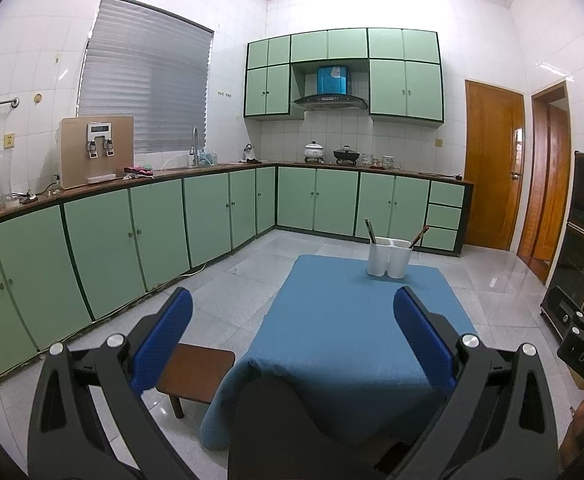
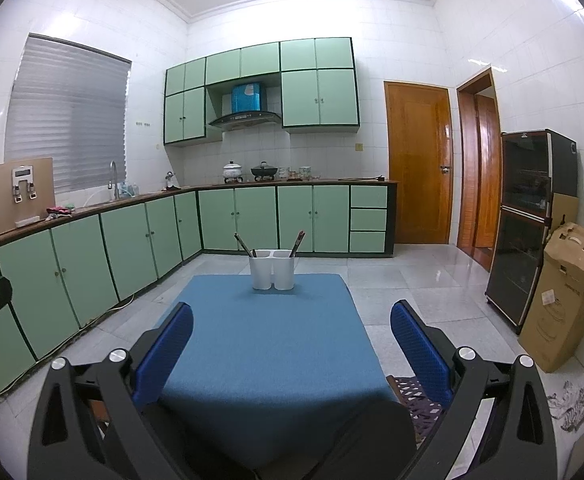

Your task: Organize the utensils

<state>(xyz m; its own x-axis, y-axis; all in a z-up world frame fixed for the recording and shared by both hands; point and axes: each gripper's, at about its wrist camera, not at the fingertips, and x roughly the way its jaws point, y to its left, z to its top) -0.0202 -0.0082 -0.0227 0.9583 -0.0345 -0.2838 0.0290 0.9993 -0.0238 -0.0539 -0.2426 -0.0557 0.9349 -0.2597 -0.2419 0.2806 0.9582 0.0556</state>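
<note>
White two-compartment utensil holder (image 2: 274, 269) upright near tabletop (image 2: 260, 344) far edge; dark utensils (image 2: 296, 242) lean outward from each compartment.

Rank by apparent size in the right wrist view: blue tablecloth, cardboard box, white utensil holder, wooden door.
1. blue tablecloth, though nearness inflates it
2. wooden door
3. cardboard box, close to the door; box sits nearer, so unsure
4. white utensil holder
</note>
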